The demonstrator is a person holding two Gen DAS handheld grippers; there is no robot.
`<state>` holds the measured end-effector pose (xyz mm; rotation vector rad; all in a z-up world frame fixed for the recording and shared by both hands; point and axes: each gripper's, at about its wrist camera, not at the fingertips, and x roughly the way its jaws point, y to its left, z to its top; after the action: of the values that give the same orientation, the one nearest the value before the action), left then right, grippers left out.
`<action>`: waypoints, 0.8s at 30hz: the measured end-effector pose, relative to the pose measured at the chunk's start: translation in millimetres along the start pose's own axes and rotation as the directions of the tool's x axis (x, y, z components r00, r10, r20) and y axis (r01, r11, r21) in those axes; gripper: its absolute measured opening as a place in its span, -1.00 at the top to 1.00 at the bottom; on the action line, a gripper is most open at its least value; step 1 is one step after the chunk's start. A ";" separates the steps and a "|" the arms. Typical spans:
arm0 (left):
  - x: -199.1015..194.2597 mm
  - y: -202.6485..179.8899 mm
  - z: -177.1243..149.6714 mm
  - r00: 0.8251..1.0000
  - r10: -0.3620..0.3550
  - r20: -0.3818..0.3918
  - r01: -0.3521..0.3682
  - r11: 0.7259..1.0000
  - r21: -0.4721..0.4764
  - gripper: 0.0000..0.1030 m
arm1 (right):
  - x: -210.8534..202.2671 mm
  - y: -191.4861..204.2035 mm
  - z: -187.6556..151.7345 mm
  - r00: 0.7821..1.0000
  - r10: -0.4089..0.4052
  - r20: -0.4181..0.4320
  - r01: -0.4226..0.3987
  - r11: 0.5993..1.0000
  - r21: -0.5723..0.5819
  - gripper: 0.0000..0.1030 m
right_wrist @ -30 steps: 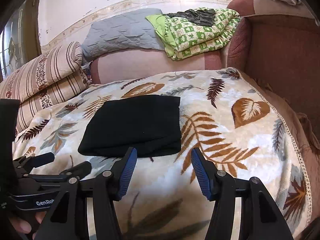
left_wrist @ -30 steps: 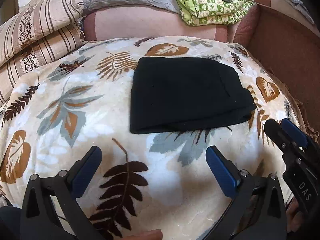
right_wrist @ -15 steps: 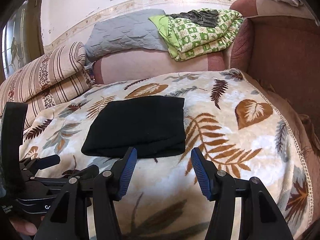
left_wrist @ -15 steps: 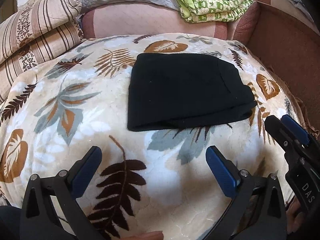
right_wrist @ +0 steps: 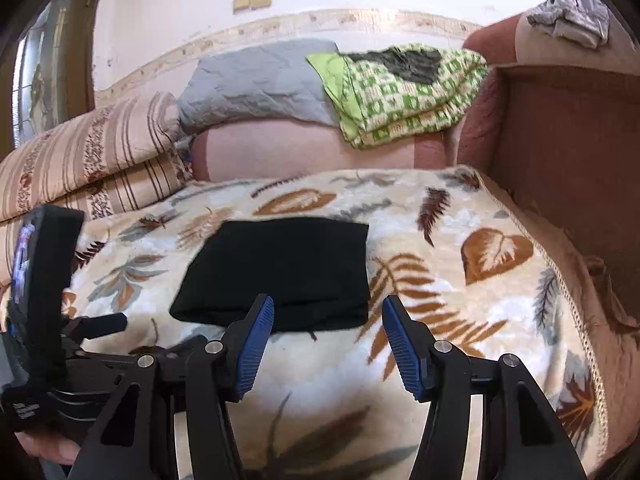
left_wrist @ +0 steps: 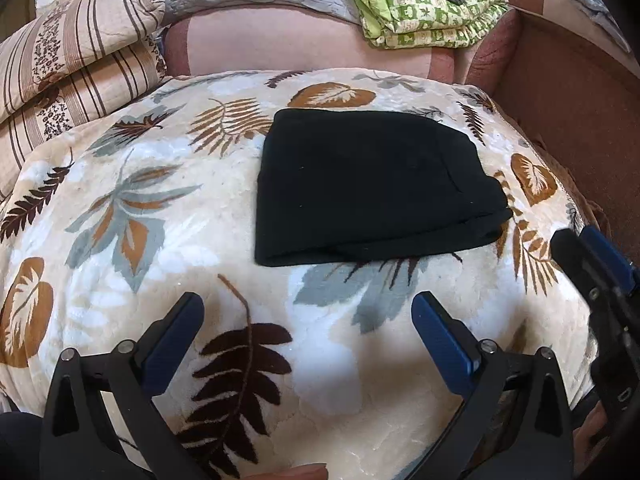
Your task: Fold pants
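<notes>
Left wrist view: the left gripper (left_wrist: 308, 316) is spread wide and holds nothing, hovering over the blanket (left_wrist: 120, 208) near the pants' front edge. The folded black pants (left_wrist: 372, 184) lie flat mid-blanket, bare blanket on every side.

Right wrist view: the right gripper (right_wrist: 328, 320) is also spread and holds nothing, just short of the pants (right_wrist: 284, 268). The sofa arm (right_wrist: 568, 152) borders the right.

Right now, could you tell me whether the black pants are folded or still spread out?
Folded: the black pants lie as one compact rectangle on the leaf-print blanket, layered edges at the near side, no tongs touching.
</notes>
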<state>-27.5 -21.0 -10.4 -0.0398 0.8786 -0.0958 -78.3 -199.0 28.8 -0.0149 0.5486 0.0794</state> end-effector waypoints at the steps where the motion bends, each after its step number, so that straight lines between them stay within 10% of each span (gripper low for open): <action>1: 0.7 0.8 0.0 1.000 0.001 -0.002 -0.001 1.000 -0.001 -1.00 | 1.8 -0.7 -0.1 1.000 0.003 -0.009 -0.003 1.000 0.010 -0.13; 24: 6.0 0.5 -1.1 1.000 -0.008 -0.021 0.008 1.000 -0.001 -1.00 | 8.8 -0.4 -3.7 0.999 0.040 -0.024 -0.039 0.998 0.040 -0.13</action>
<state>-24.5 -21.1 -15.7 -0.0437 0.8998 -0.1037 -72.7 -198.9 21.1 0.0335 0.5752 0.1066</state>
